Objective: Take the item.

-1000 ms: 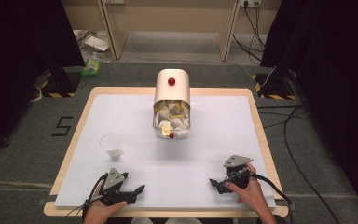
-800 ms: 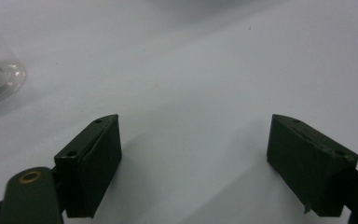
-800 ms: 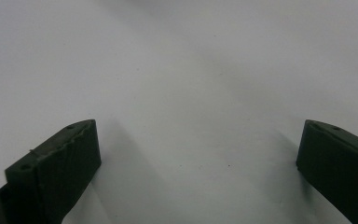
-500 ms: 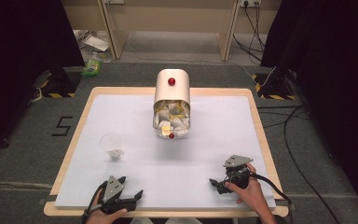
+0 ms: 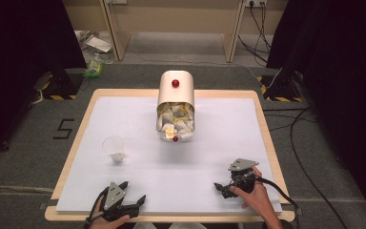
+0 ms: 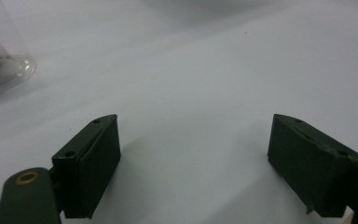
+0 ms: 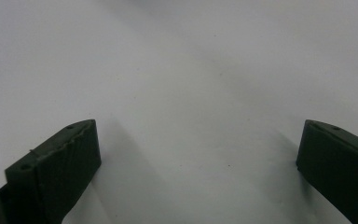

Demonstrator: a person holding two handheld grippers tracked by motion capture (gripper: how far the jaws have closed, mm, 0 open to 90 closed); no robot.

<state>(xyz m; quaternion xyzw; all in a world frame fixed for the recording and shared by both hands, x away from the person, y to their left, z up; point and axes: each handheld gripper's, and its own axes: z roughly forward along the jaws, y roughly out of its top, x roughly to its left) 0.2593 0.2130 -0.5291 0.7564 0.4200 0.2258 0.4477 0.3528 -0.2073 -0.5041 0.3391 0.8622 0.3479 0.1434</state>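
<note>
While my left gripper (image 5: 132,202) has slid back toward the near edge of the bench (image 5: 219,138) over the last second, so that the hand behind it now barely clears that edge, my right gripper (image 5: 223,188) has kept its place at the near right, my right hand (image 5: 251,194) wrapped round it. Both sets of jaws are spread wide and hold nothing; in the left gripper view and in the right gripper view alike I see only bare white bench between the black pads. That retreat puts me farther from the work, not closer, so I judge nothing is under way yet: this reads as a resting pose at the start. The things I would reach for stand ahead of me. The clear plastic cup (image 5: 115,149) sits upright on the left half of the bench, well apart from my left jaws, with something small and white in its bottom; its base also shows at the far left of the left gripper view (image 6: 2,70). Beyond the middle stands the cream dispenser (image 5: 176,102) with red knobs, its clear front packed with sachets, well away from both grippers. My left side is the nearer to the cup, so I expect it must come forward again.
</note>
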